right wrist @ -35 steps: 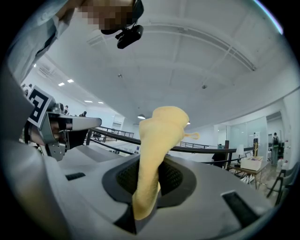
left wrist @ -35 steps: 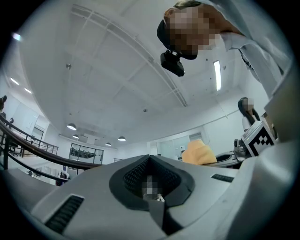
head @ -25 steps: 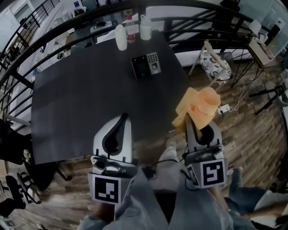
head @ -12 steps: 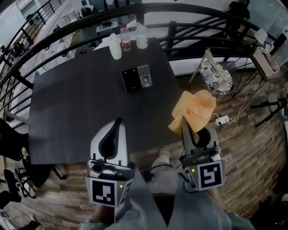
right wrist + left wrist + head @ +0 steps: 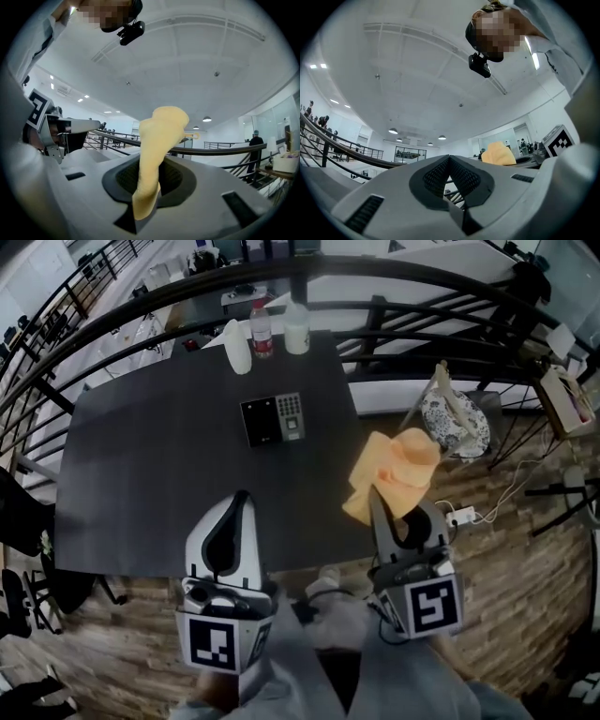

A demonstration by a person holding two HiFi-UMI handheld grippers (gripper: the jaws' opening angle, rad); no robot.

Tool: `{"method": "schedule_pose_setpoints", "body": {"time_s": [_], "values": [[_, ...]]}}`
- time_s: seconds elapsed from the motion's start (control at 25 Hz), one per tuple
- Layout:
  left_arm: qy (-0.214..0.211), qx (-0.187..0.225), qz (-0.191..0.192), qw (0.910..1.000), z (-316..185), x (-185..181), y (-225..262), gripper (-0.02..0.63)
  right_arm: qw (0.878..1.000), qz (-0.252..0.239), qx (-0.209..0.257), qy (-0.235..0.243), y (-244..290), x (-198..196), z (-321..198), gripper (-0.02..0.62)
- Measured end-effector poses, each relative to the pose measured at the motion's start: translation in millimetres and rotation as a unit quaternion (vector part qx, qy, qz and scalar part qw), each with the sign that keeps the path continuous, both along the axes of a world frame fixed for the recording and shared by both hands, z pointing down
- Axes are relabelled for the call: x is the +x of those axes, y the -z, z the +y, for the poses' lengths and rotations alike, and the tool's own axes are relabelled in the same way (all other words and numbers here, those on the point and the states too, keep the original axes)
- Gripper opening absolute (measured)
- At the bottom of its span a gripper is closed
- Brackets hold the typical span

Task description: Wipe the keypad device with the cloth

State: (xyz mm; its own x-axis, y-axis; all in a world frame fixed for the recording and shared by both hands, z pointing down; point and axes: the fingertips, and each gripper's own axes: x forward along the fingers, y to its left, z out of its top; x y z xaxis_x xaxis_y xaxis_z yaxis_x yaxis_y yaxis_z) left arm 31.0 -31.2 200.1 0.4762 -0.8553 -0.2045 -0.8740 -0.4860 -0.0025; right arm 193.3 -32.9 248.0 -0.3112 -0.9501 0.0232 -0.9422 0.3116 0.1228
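Observation:
The keypad device [image 5: 273, 418], black with a grey key block on its right, lies flat on the dark table [image 5: 141, 474], toward the far side. An orange cloth [image 5: 394, 470] bunches up out of my right gripper [image 5: 375, 495], which is shut on it by the table's near right corner. In the right gripper view the cloth [image 5: 159, 136] rises from the closed jaws of the right gripper [image 5: 147, 194] toward the ceiling. My left gripper [image 5: 240, 499] is shut with nothing in it, its tip over the table's near edge. The left gripper view shows the left gripper [image 5: 449, 161] and the cloth [image 5: 498, 153] beside it.
At the table's far edge stand a white bottle [image 5: 239, 346], a red-labelled water bottle [image 5: 262, 331] and a white jar [image 5: 297, 329]. A dark railing [image 5: 422, 315] curves behind the table. A chair with a patterned cushion [image 5: 453, 413] and a power strip [image 5: 461, 515] are at the right.
The table and keypad device have slid down and left in the head view, closer to me. Both grippers keep their pose, the right still holding the cloth.

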Motion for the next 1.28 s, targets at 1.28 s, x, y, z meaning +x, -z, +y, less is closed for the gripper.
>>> {"method": "schedule_pose_setpoints", "body": {"time_s": [1.28], "values": [[0.083,-0.028,-0.035,0.9955,-67.0,18.4,-7.7,0.012,0.993,-0.037,-0.068,0.093,-41.6,10.7,-98.9,0.07]]}}
